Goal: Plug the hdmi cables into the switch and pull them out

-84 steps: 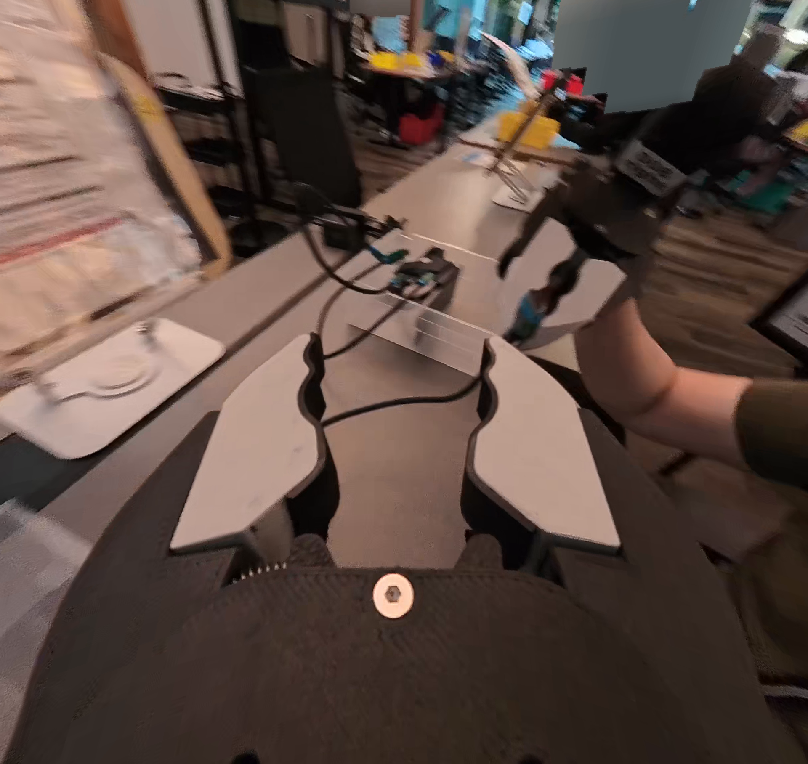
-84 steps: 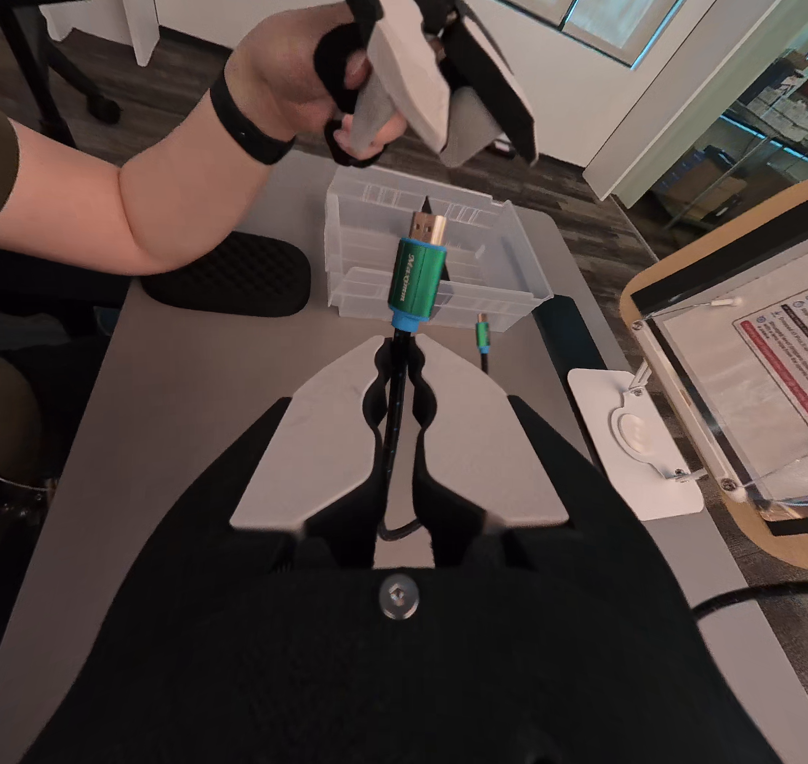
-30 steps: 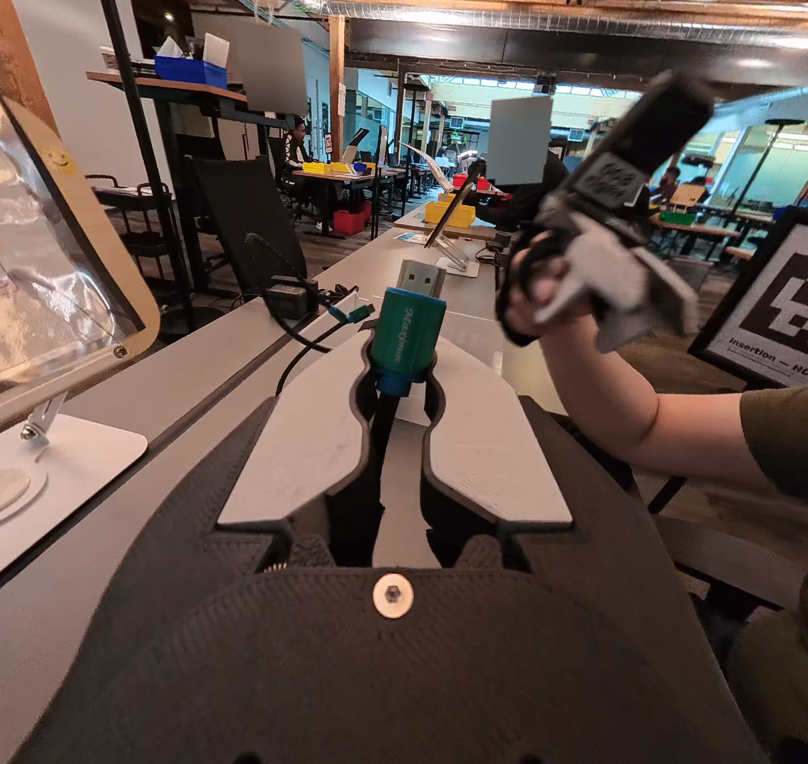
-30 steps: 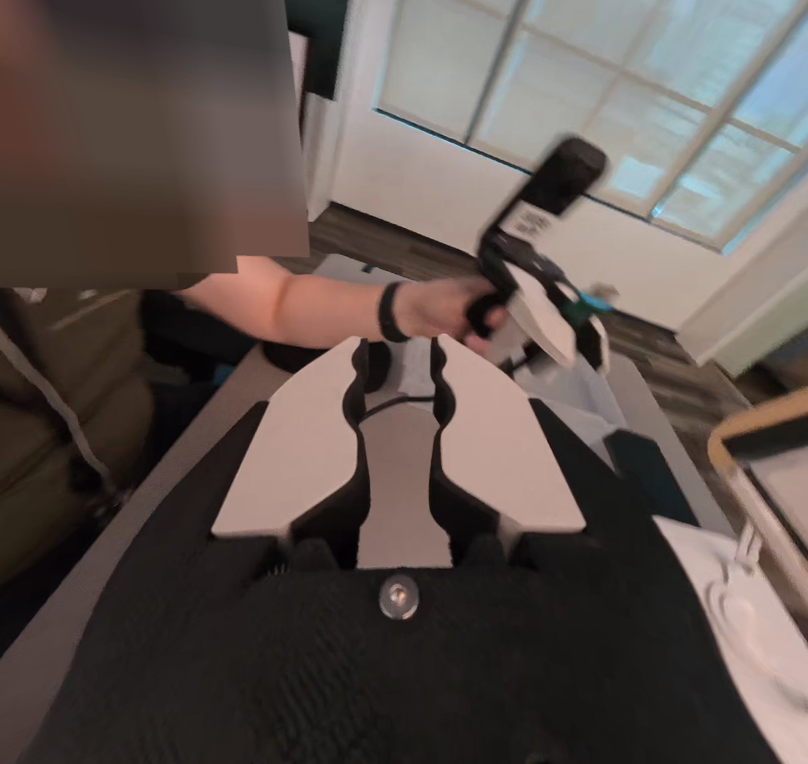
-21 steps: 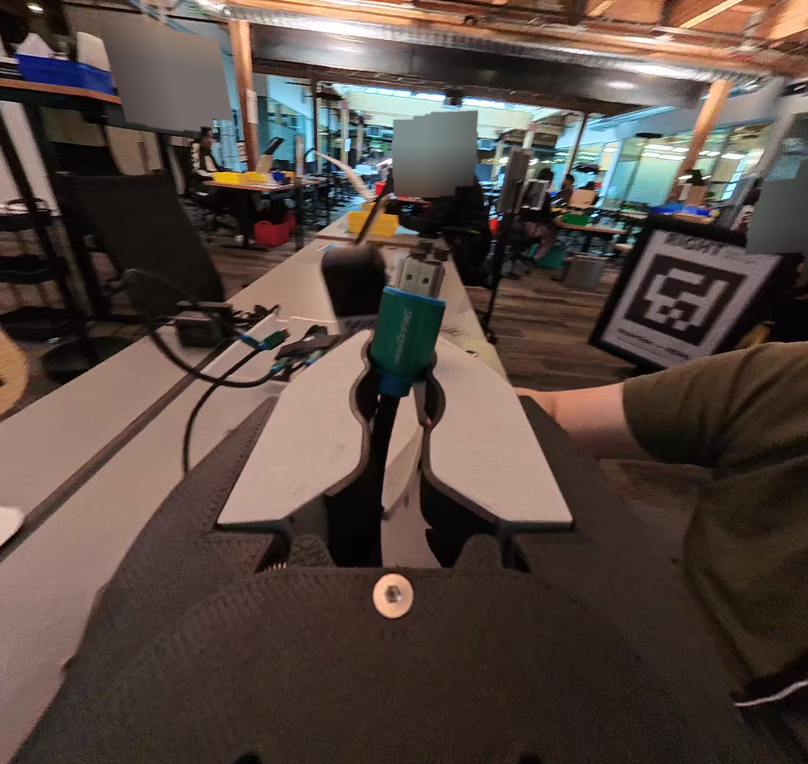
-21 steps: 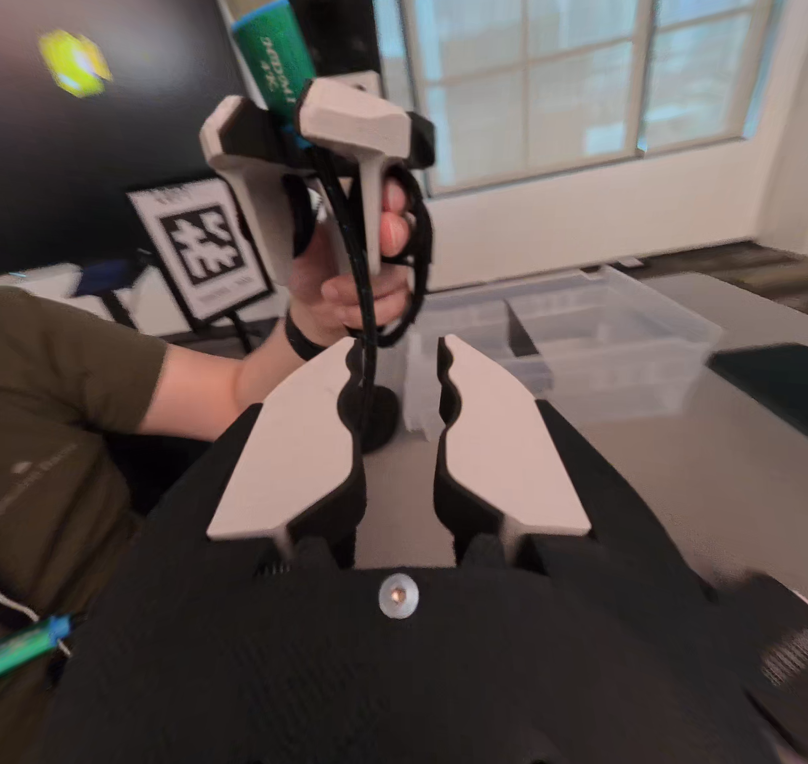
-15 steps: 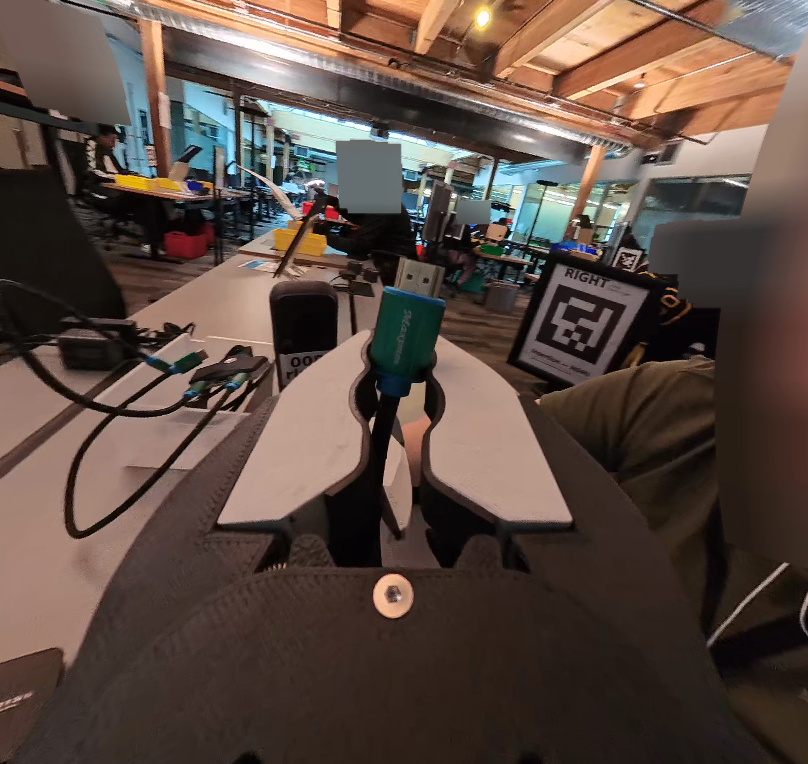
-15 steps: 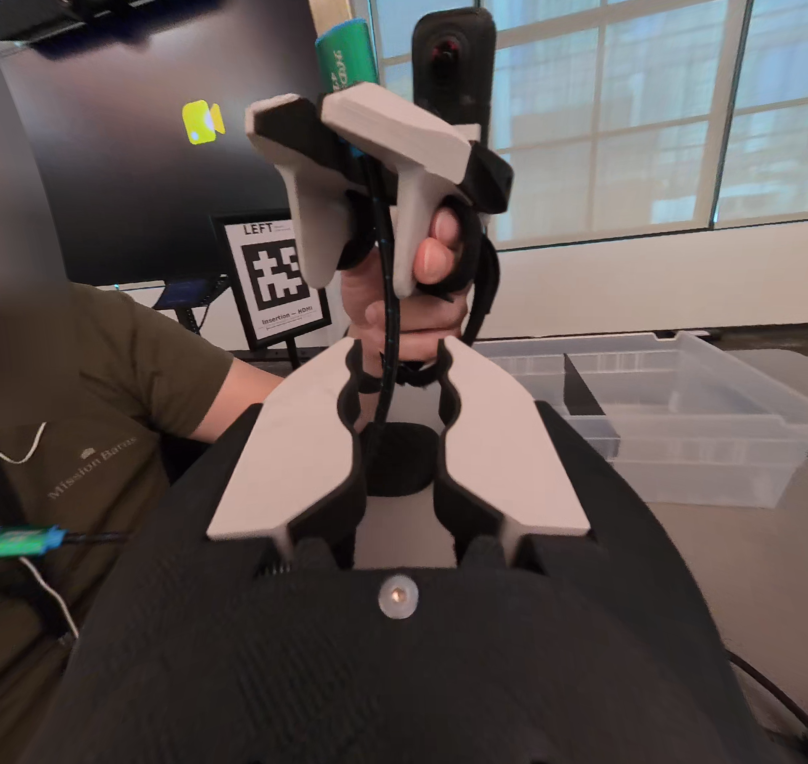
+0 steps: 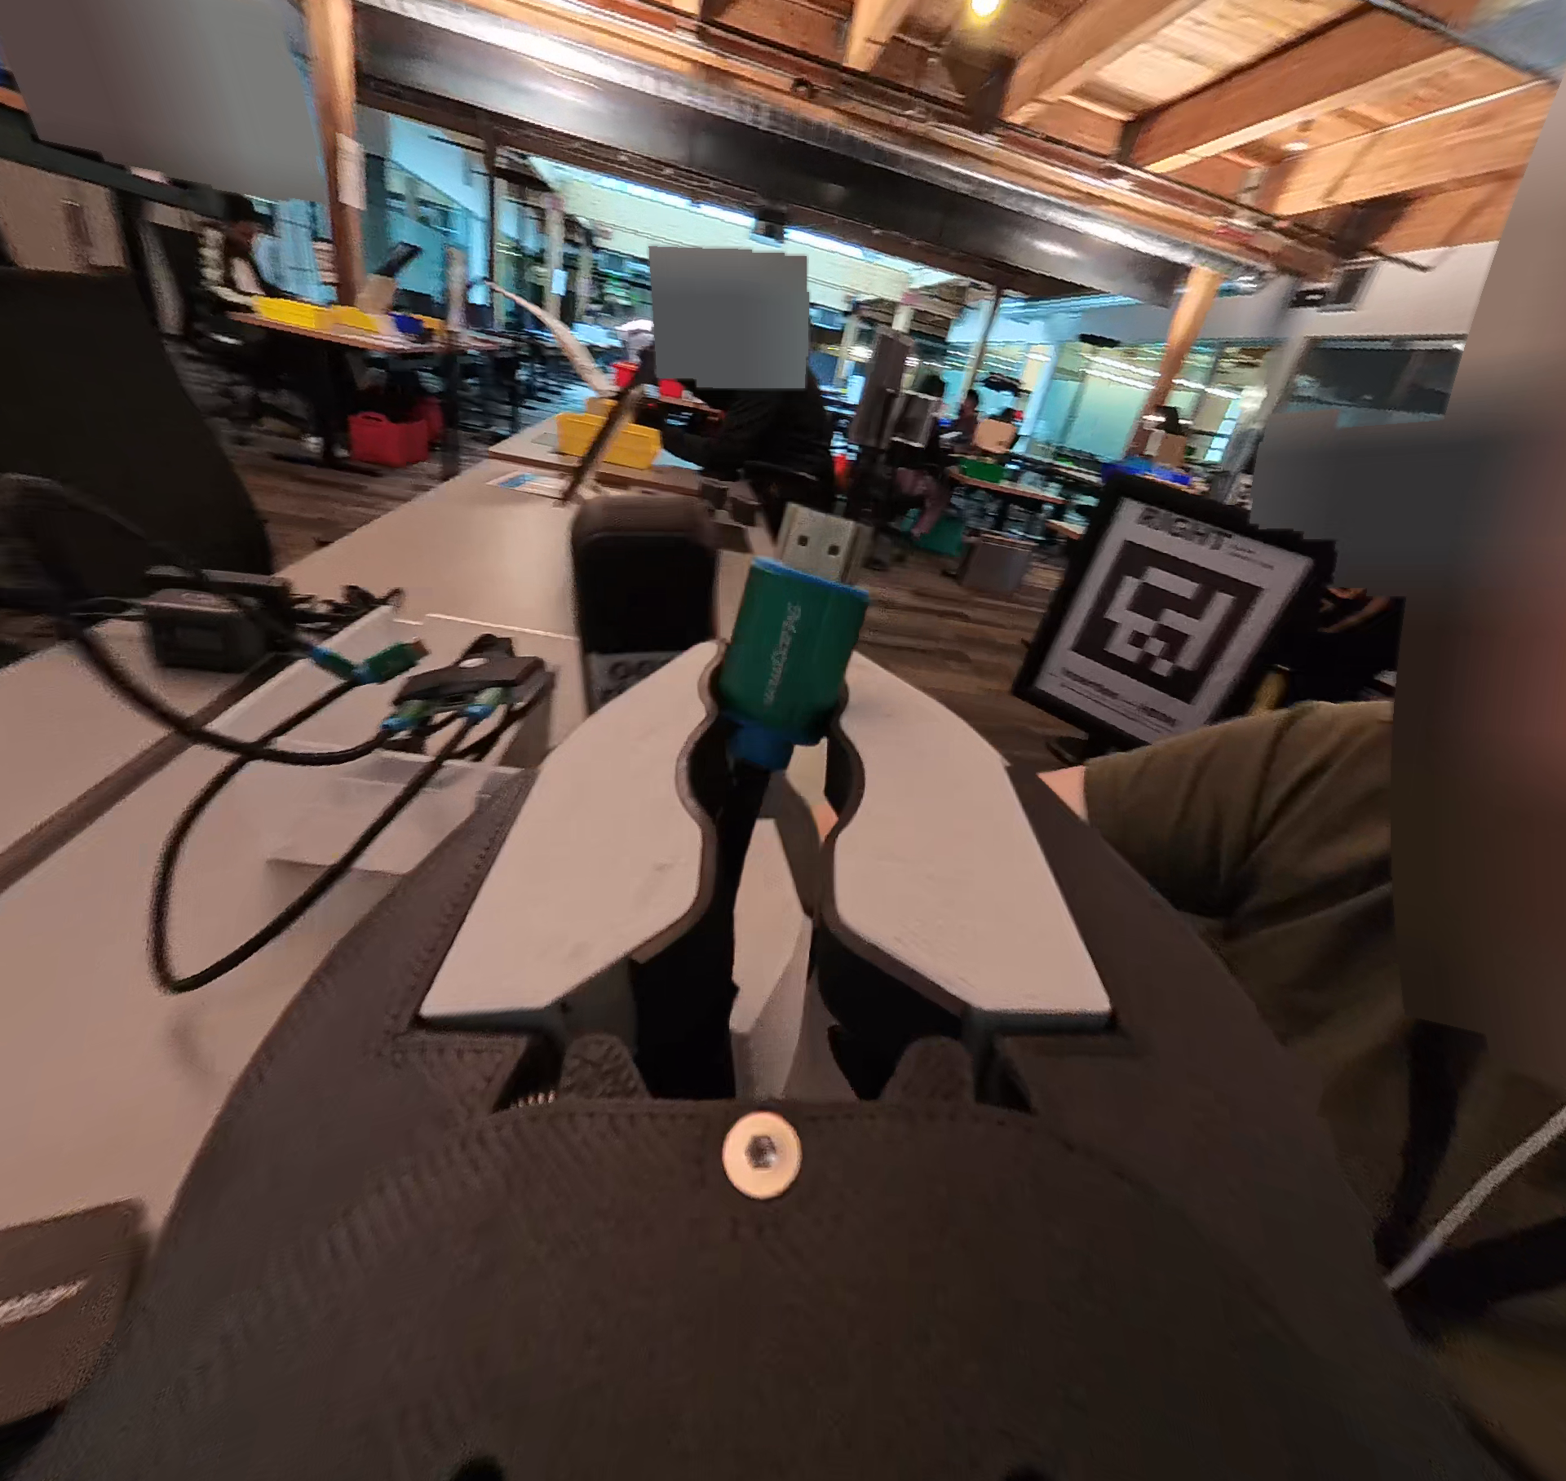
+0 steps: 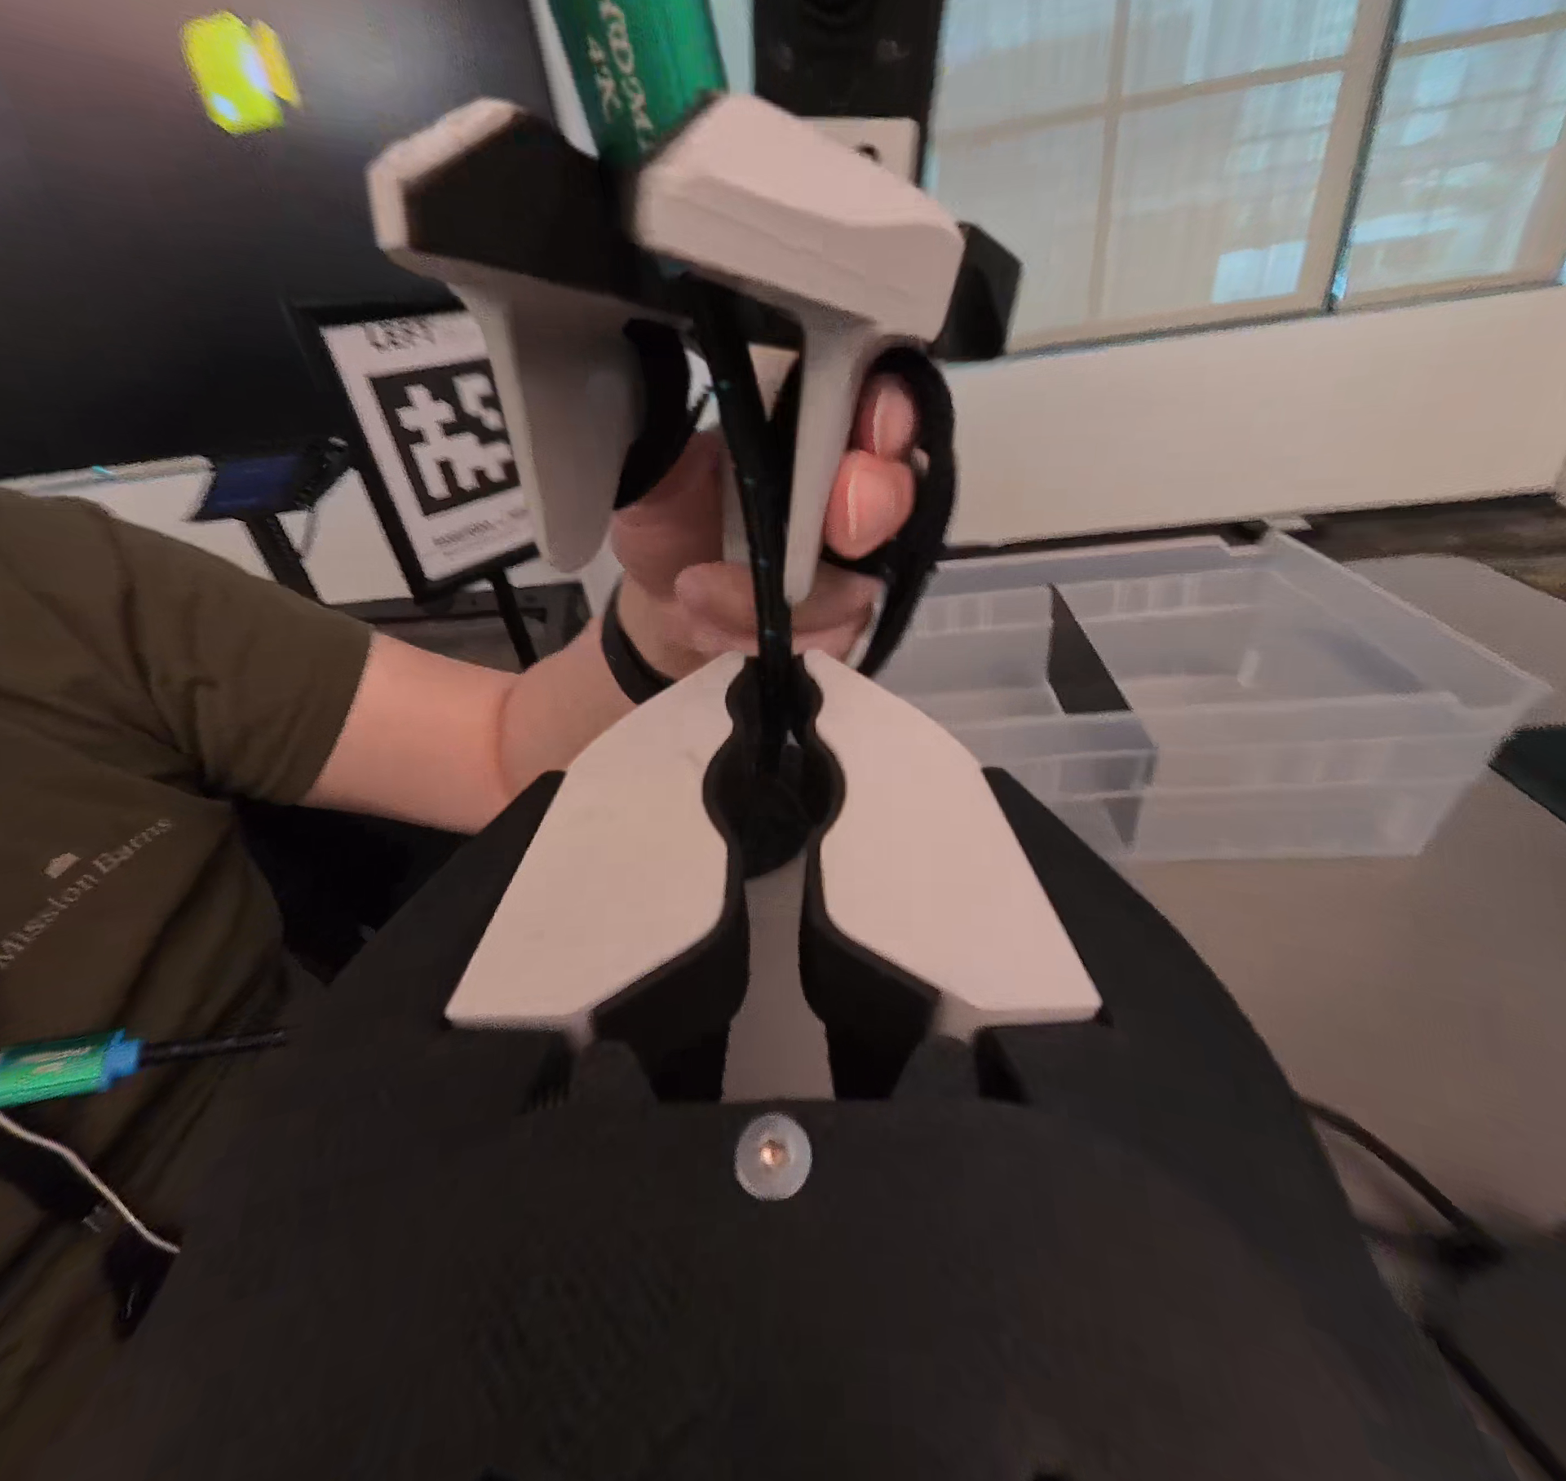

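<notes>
Right now the left gripper [image 9: 773, 682] clamps the green HDMI plug [image 9: 788, 651], metal tip pointing up beyond its fingers. Below it, the right gripper [image 10: 773, 669] pinches that plug's black cable [image 10: 757, 500]. Off left, the switch [image 9: 474, 672] lies on the desk [image 9: 76, 915].

The right gripper [image 10: 773, 665], white-fingered on a black body, pinches a black braided cable [image 10: 757, 508]. That cable rises into the white left gripper [image 10: 652, 161], which clamps its green cylindrical HDMI plug [image 10: 631, 34] upright. Behind, a clear plastic divided bin [image 10: 1322, 729] sits on the grey table [image 10: 1356, 974].
</notes>
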